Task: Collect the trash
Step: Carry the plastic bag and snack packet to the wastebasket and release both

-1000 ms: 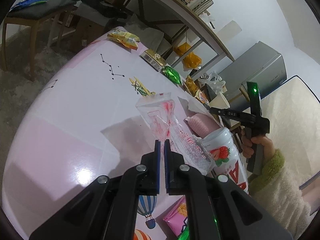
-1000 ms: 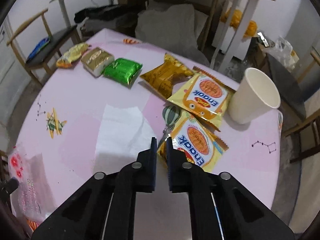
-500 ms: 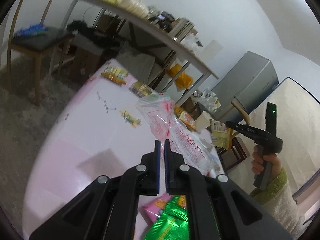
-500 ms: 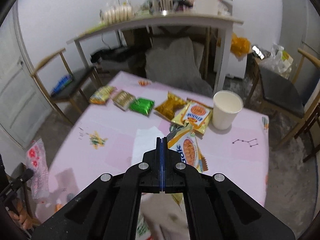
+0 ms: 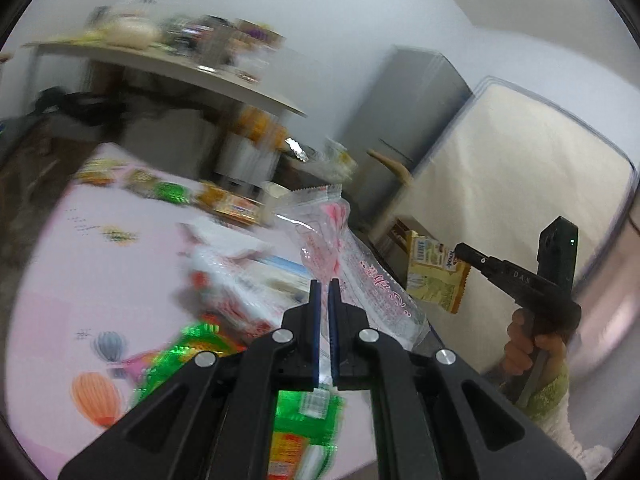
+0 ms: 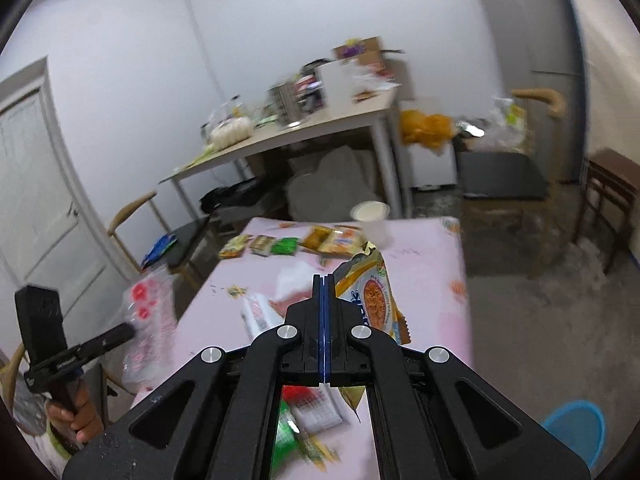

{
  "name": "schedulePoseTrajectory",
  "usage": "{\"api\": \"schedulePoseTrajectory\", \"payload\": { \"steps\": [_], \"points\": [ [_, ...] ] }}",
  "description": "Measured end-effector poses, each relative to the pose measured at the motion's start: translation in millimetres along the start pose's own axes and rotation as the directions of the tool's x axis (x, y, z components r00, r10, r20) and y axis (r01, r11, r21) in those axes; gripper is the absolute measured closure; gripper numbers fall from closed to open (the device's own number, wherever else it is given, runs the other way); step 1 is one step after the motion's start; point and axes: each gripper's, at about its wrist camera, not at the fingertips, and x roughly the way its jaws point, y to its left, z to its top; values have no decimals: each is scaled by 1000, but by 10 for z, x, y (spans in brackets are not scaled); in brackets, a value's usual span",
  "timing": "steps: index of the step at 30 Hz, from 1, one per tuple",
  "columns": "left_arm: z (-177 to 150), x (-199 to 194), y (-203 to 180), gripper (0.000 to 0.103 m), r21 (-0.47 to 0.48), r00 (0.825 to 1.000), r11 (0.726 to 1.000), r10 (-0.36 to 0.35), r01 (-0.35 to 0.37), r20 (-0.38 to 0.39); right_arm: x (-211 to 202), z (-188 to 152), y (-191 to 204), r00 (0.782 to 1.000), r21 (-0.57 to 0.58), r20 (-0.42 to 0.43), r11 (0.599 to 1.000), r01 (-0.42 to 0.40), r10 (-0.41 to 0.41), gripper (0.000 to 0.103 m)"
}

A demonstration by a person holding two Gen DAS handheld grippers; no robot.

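The yellow snack wrapper (image 6: 370, 292) hangs in the air above the pink surface (image 6: 424, 280), pinched tight in the right gripper (image 6: 323, 280), whose jaws are clenched on it. The clear plastic bag (image 5: 348, 264) with pink print is held up too, grasped by the nearly closed jaws of the left gripper (image 5: 324, 286).

So two pieces of trash are picked up. Lots is left: a paper cup (image 6: 372, 220), a green packet (image 6: 285, 246) and more packets lie on the surface.

Only the right view shows a blue bin (image 6: 576, 428) on the floor. The left view shows the right hand (image 5: 534, 346).
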Motion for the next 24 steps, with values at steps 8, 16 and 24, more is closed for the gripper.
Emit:
{"api": "schedulePoseTrajectory", "payload": {
  "steps": [8, 16, 24],
  "points": [
    [-403, 1435, -1574, 100, 205, 940, 960, -119, 192, -321, -938, -797, -1255, 982, 253, -1, 950, 185, -191, 103],
    [-1574, 2969, -2980, 99, 444, 814, 854, 42, 272, -580, -1115, -1602, -2412, 950, 492, -86, 816, 303, -301, 103],
    [-2583, 4100, -3524, 90, 524, 723, 794, 163, 307, -671, -866, -2216, -3423, 942, 665, -169, 672, 326, -290, 100]
  ]
}}
